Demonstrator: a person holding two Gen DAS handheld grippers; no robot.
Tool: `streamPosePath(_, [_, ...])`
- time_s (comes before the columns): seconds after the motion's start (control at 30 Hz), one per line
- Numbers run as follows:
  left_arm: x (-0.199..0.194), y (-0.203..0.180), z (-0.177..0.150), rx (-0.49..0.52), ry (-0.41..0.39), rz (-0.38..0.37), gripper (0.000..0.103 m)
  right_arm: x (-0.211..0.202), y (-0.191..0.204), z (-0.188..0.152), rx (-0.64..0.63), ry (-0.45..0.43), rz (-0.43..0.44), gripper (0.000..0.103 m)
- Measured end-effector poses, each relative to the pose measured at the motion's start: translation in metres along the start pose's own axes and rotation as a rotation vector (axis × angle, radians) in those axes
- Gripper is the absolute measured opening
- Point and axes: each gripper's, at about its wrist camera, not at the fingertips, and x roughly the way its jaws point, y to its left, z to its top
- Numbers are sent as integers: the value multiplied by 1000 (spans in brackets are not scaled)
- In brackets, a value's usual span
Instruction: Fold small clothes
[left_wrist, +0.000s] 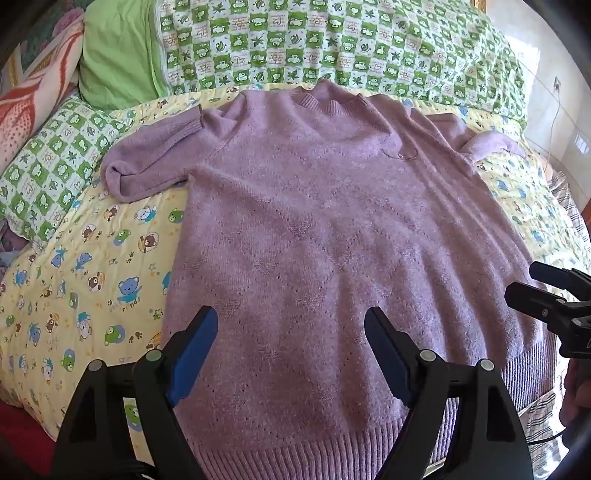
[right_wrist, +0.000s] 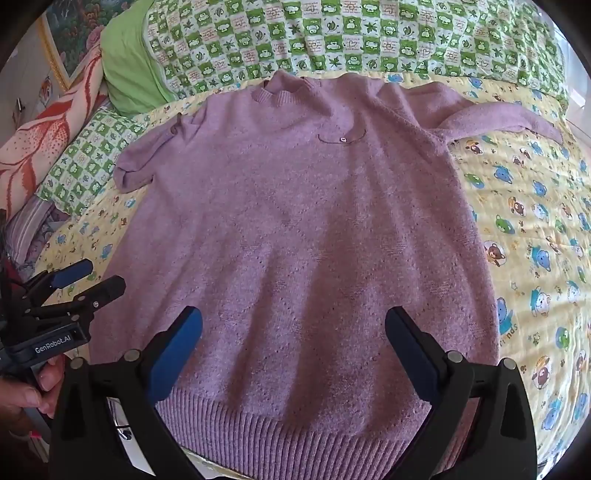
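A lilac knitted sweater (left_wrist: 314, 221) lies spread flat, front up, on the bed, collar at the far side and ribbed hem toward me; it also shows in the right wrist view (right_wrist: 295, 221). Its left sleeve (left_wrist: 147, 158) is bent back on itself and its right sleeve (right_wrist: 498, 118) lies folded across toward the shoulder. My left gripper (left_wrist: 291, 347) is open and empty, hovering above the hem's left part. My right gripper (right_wrist: 293, 347) is open and empty above the hem's right part. Each gripper shows at the edge of the other's view (left_wrist: 546, 291), (right_wrist: 85, 280).
A yellow cartoon-bear quilt (left_wrist: 74, 295) covers the bed. A green-and-white checked blanket (left_wrist: 332, 40) lies along the far side, with a checked pillow (left_wrist: 48, 173) and a green pillow (left_wrist: 114, 51) at the left. A white cable (left_wrist: 552, 122) hangs at the far right.
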Motion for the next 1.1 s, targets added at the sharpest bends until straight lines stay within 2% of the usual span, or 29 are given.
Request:
streamPosePath(0.33, [3, 0, 1, -6, 9, -2, 82, 3, 2, 1, 6, 7, 1, 99])
streamPosePath(1.1, [11, 1, 5, -14, -33, -17, 82, 6, 4, 2, 6, 10, 0, 99])
